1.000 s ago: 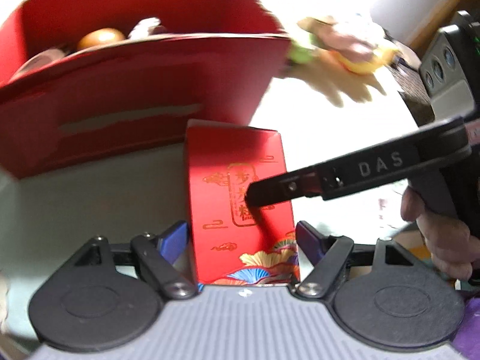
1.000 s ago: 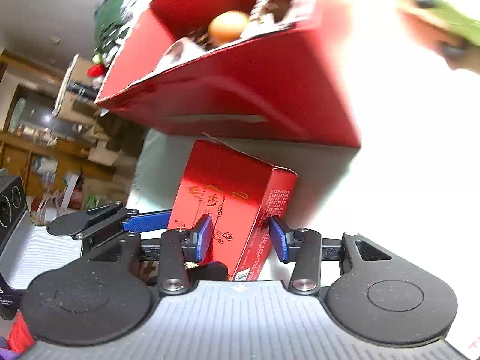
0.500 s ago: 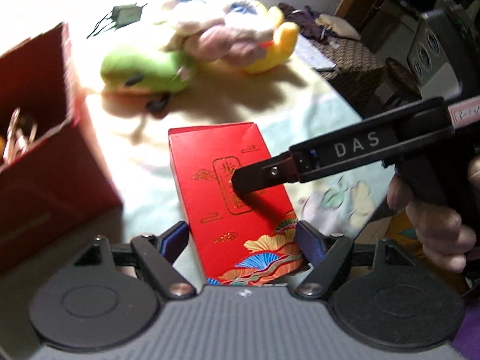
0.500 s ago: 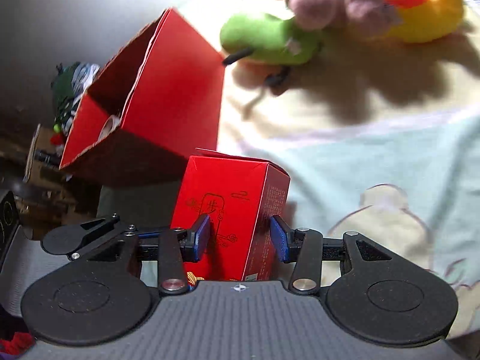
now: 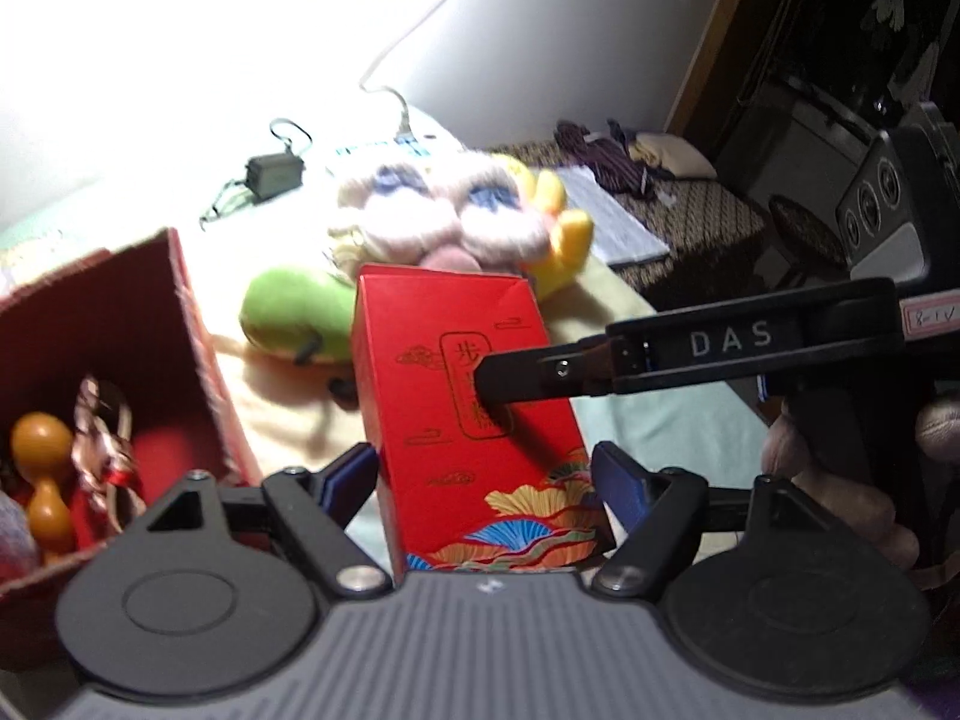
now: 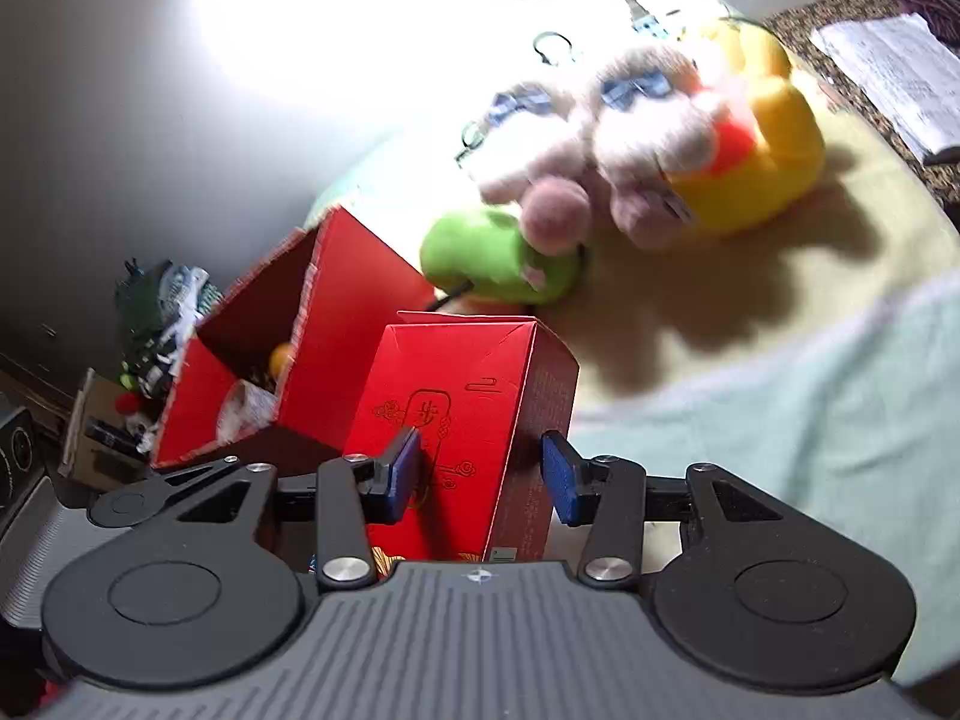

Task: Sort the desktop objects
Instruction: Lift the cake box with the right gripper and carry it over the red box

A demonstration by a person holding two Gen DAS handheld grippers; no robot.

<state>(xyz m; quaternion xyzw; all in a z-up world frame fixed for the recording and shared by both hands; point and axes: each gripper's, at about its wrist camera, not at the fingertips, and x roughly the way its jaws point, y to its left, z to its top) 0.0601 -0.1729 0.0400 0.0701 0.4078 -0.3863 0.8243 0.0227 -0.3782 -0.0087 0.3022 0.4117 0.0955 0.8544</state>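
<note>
Both views centre on the carton (image 5: 462,420), a tall red box with gold printing and a coloured fan motif near its lower end, taken here as the landmark.

Left gripper (image 5: 486,480): its blue pads (image 5: 348,474) stand on either side of the carton's lower part. The jaws are spread to about the carton's width; the left pad lies against the carton's edge, while contact at the right pad cannot be confirmed.

Right gripper (image 6: 477,471): one finger (image 5: 540,369), the arm behind it marked "DAS", crosses the carton's front face from the right and presses on the printed label. In the right wrist view the carton (image 6: 462,420) sits between the two blue pads (image 6: 405,468); the left pad touches the front face, and the right pad lies close to the darker side face with a narrow gap visible. Whether the jaws truly clamp the carton cannot be told.

Left of the carton stands an open red bin (image 5: 120,324), holding an orange gourd (image 5: 45,468) and a pinkish trinket (image 5: 105,438). Behind the carton lie three plush toys: a green plush (image 5: 288,318), a pink plush (image 5: 444,216) and a yellow plush (image 6: 762,144). They rest on a pale cloth (image 6: 780,420) covering the table. Farther behind the carton are a black adapter (image 5: 273,171) and a white cable (image 5: 390,96).
</note>
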